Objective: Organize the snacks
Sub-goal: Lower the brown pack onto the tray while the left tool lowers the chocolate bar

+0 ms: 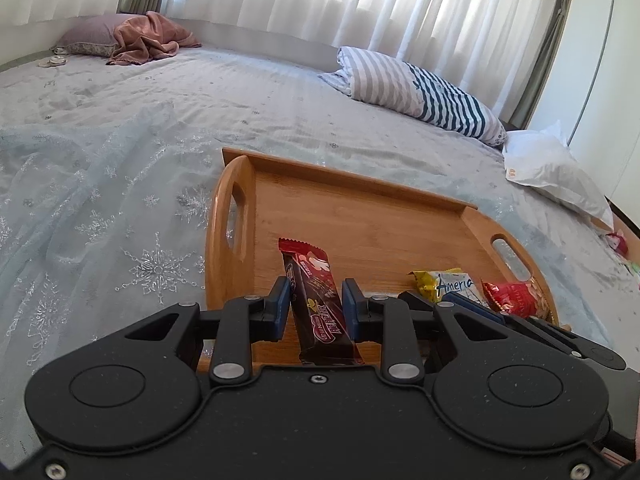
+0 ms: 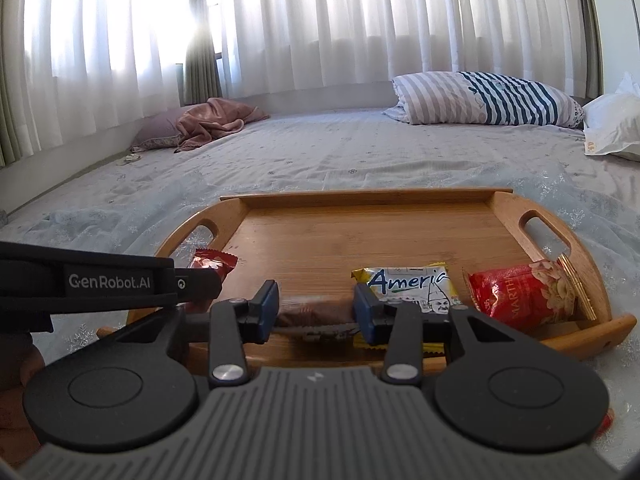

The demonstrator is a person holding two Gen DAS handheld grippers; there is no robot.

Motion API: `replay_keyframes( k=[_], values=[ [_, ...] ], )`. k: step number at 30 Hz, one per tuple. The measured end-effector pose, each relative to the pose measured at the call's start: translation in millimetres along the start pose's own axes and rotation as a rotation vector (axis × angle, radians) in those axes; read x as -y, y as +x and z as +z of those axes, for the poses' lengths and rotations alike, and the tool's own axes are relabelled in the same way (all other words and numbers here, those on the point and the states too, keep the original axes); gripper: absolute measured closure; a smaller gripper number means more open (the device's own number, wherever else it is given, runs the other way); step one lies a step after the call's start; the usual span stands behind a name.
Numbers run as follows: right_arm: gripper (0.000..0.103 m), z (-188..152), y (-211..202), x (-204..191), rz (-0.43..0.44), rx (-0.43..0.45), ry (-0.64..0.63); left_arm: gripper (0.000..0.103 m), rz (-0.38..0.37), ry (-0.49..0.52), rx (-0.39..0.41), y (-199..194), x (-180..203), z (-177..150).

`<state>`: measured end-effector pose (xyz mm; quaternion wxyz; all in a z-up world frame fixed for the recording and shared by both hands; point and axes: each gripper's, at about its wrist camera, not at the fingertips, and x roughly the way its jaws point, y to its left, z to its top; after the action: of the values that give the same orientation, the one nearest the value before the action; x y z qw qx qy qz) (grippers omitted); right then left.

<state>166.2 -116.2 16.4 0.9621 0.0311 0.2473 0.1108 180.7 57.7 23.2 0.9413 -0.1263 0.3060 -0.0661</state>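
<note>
snack bar (image 2: 316, 312) half hidden between right claw (image 2: 316, 310) pads

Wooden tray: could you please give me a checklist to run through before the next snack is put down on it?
1. Left gripper grips the dark red bar, a pad on each side: ok.
2. Right gripper holds the brown bar, which spans pad to pad: ok.
3. Free floor on the wooden tray, far half bare: ok.
4. Yellow packet and red nut bag already lie in the tray: ok.
5. Clearance between the two grippers, which are close together: cannot tell.
6. All items gathered: not ok, a small red item lies on the bed beside the tray.
</note>
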Motion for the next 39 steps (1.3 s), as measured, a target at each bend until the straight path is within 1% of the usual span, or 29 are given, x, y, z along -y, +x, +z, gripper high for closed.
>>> replay_keyframes(
  k=[8,10,12,19,22,26,27,30,31,32,34,35,38,39],
  values=[
    [0.065,-2.0,8.9,0.3,0.000,-0.031,-0.002,0.077,0.004,0.002,-0.020,10.5,-1.7,-2.2],
    [0.066,-2.6,9.2,0.9,0.002,-0.032,0.001,0.077,0.006,0.001,-0.024,12.9,-1.7,-2.1],
    [0.070,-2.8,9.7,0.8,0.007,-0.036,0.002,0.077,0.007,0.001,-0.029,15.7,-2.3,-2.3],
    [0.071,-3.5,12.5,-3.2,-0.007,-0.044,-0.020,0.077,0.019,0.003,-0.038,22.0,-3.2,-1.8],
    [0.065,-1.2,8.1,-3.1,-0.018,-0.038,-0.017,0.077,0.017,-0.003,-0.042,23.3,-4.1,0.0],
    [0.062,3.1,-4.6,-4.9,-0.013,-0.015,-0.041,0.076,0.027,0.010,-0.042,26.0,-4.4,2.2],
    [0.059,3.5,-6.3,-5.2,-0.009,-0.026,-0.053,0.076,0.027,0.012,-0.043,26.4,-4.4,2.5],
    [0.059,3.7,-6.1,-6.6,-0.002,-0.084,-0.079,0.076,0.023,0.006,-0.045,26.9,-5.1,3.7],
    [0.060,3.5,-5.2,-6.4,-0.001,-0.102,-0.081,0.076,0.023,0.004,-0.045,26.8,-5.2,4.0],
    [0.067,3.2,-5.0,-6.8,0.005,-0.111,-0.084,0.076,0.022,0.003,-0.046,26.4,-5.1,4.1],
    [0.073,4.2,-4.1,-8.8,0.002,-0.120,-0.101,0.075,0.023,0.004,-0.050,26.4,-4.9,4.9],
    [0.075,4.8,-3.4,-9.6,0.001,-0.121,-0.108,0.073,0.025,0.006,-0.051,26.5,-4.5,5.5],
    [0.078,6.2,0.5,-11.5,0.005,-0.122,-0.112,0.065,0.035,0.017,-0.044,24.6,-2.7,6.2],
    [0.078,6.0,2.0,-12.4,0.001,-0.120,-0.114,0.065,0.038,0.022,-0.041,23.5,-2.2,6.4]
  ],
)
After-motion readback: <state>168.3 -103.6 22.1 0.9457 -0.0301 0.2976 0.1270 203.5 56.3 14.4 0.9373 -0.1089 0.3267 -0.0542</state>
